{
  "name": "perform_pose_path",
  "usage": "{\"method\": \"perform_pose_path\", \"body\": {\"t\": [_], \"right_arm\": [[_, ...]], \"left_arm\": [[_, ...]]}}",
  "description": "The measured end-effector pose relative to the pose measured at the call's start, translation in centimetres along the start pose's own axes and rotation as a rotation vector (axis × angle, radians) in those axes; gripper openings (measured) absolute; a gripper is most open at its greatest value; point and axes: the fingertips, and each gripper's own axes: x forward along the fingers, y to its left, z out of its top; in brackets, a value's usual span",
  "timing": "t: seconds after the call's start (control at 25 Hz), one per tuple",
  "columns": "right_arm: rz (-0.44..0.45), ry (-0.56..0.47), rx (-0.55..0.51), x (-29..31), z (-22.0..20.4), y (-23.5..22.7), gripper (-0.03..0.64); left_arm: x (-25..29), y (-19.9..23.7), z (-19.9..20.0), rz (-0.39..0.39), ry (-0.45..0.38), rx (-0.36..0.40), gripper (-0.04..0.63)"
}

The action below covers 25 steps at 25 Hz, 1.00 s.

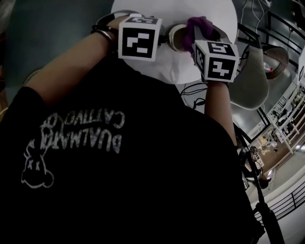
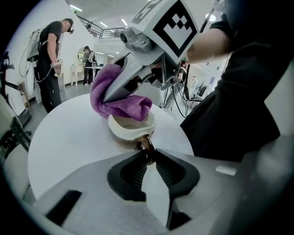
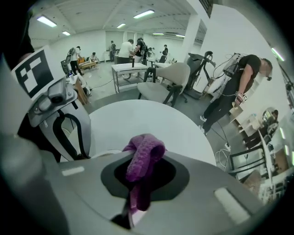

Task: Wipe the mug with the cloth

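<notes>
You are working at a round white tabletop (image 3: 151,124) in a large open hall.

- **Floor** (image 3: 110,94): grey and smooth.
- **Walls** (image 3: 92,39): white.
- **Ceiling:** white, with long light strips (image 3: 149,13), all lit.
- **Furniture:** a grey padded chair (image 3: 167,82) stands just beyond the tabletop, with a white work table (image 3: 131,69) behind it.
- **Upper level:** a dark railing (image 2: 98,31) runs along it.
- **People:** several people (image 3: 126,48) stand at the far end. One person in black (image 3: 239,87) stands near the tabletop.
- **Cables** (image 3: 225,156): loose on the floor beside that person.
</notes>
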Motion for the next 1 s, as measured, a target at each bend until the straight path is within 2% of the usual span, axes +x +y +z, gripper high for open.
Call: {"method": "perform_pose_path", "body": {"t": [0.52,0.72,0.8,1.0], "right_arm": [[0.008,0.011,-0.162,-0.6,0.8,1.8,0.025],[-0.019,0.065,-0.378,-0.7,0.7,2.5,0.025],[-0.012,0.076,-0.429,-0.7,0.8,2.9,0.025],[0.004,0.070,-0.441,-0.9,1.0,3.7,0.025]], "left_arm": [[0.1,0.1,0.1,-0.006,-0.029,-0.010,0.067],[-0.1,0.4,0.1,0.000,-0.039,-0.013,0.069],[-0.1,0.5,0.2,-0.002,-0.033,-0.002,0.067],[0.1,0.5,0.1,0.004,-0.019,-0.006,0.067]]}}
